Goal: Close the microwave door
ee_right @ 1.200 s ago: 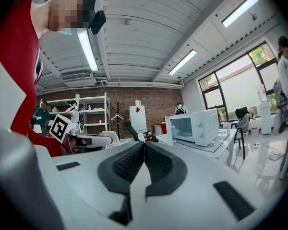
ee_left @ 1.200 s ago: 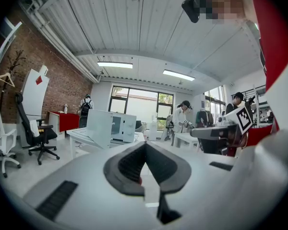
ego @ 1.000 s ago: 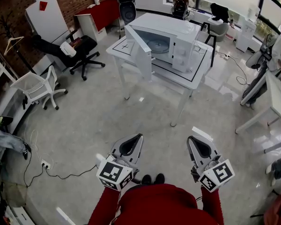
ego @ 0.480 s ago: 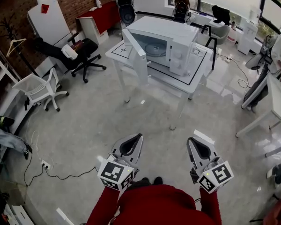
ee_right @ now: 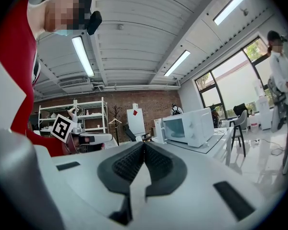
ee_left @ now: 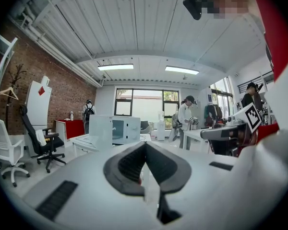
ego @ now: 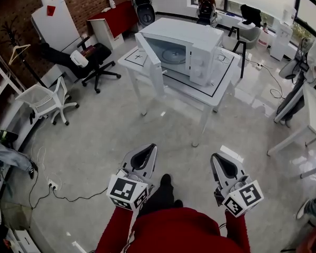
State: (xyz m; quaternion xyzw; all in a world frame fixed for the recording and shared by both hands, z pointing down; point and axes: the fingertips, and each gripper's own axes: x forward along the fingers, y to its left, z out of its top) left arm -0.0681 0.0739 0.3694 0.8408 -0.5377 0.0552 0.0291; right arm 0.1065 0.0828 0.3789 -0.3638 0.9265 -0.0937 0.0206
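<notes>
The white microwave [ego: 185,47] stands on a white table [ego: 217,86] across the room, its door [ego: 149,61] swung wide open toward the left. It also shows small in the left gripper view, microwave [ee_left: 122,128], and in the right gripper view, microwave [ee_right: 192,126]. My left gripper [ego: 152,148] and right gripper [ego: 215,157] are held low in front of me, far from the table. Both point toward the microwave and are shut with nothing between their pads, as with the left gripper [ee_left: 145,145] and right gripper [ee_right: 144,145] up close.
A black office chair [ego: 92,57] and a white chair [ego: 45,96] stand at the left, a red cabinet [ego: 116,15] behind them. Another white desk [ego: 312,115] is at the right. A cable [ego: 63,195] lies on the floor near my left. People stand by the windows.
I have stepped a little toward the table; a foot now shows between the grippers. The left gripper has shifted slightly forward. Both stay shut and the door remains open.
</notes>
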